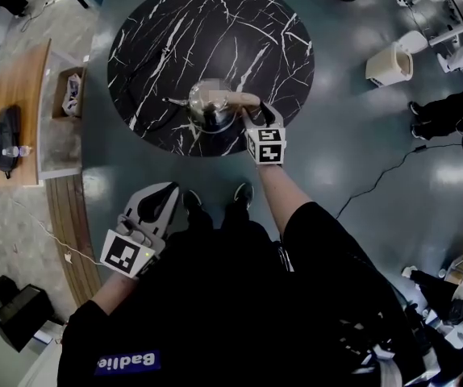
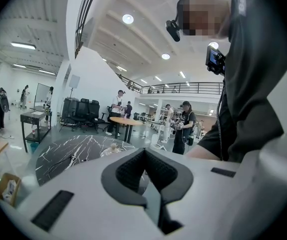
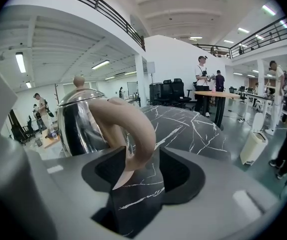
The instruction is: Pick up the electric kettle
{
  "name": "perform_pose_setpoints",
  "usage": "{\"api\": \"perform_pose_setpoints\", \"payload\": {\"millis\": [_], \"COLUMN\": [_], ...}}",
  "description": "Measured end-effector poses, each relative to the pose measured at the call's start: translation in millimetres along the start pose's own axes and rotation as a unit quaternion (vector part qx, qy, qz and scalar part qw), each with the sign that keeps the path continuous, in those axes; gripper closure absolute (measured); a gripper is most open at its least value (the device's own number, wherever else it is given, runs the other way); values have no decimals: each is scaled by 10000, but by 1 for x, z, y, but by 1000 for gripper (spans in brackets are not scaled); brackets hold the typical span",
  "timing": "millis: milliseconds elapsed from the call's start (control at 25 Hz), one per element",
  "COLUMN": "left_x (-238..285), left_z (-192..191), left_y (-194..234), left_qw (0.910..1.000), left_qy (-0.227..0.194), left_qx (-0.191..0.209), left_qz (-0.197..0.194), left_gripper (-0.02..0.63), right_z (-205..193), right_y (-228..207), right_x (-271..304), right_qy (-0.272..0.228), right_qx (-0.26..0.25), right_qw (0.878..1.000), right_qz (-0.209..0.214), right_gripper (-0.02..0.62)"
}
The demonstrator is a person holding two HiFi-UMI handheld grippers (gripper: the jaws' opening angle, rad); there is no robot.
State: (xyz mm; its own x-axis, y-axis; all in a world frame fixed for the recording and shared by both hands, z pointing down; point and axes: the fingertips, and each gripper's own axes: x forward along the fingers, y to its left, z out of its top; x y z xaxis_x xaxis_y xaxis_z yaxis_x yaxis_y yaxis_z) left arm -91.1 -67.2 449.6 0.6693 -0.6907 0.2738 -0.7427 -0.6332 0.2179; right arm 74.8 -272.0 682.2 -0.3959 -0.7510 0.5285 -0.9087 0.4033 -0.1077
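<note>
Here, the left tongs [image 1: 167,190] hang back beside the person, over the floor, pressed together on nothing. The electric kettle [image 1: 210,107] stands upright near the front rim of the round black marbled desk [image 1: 175,31]. At its right, the right tongs [image 1: 256,119] are spread wide, with the beige handle [image 3: 133,124] between them.

The right forearm [image 1: 276,192], bare below a black sleeve, stretches forward. Its grey two-jaw right tool [image 1: 252,116] tilts downward with the jaws spread wide, and the kettle's beige handle [image 3: 133,129] stands between them unclamped. The left arm is bent in close to the body, and its grey left tool [image 1: 165,192] has its jaws drawn together, with nothing between them.
</note>
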Motion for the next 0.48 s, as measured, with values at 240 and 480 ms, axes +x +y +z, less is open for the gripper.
{"api": "perform_pose_setpoints", "payload": {"millis": [240, 480], "left_x": [-2, -7], "left_z": [-8, -19], "left_y": [2, 6], "left_qw": [9999, 9996], "left_qy": [94, 199], "left_qx": [-74, -139], "left_qz": [46, 128], "left_gripper": [600, 600], "right_z": [8, 10], "right_y": [-7, -10], "right_x": [10, 19], "right_qy": [-201, -397], "right_qx": [46, -68], "right_qw": [9996, 9986], "right_qz": [-209, -347], "right_gripper": [413, 413]}}
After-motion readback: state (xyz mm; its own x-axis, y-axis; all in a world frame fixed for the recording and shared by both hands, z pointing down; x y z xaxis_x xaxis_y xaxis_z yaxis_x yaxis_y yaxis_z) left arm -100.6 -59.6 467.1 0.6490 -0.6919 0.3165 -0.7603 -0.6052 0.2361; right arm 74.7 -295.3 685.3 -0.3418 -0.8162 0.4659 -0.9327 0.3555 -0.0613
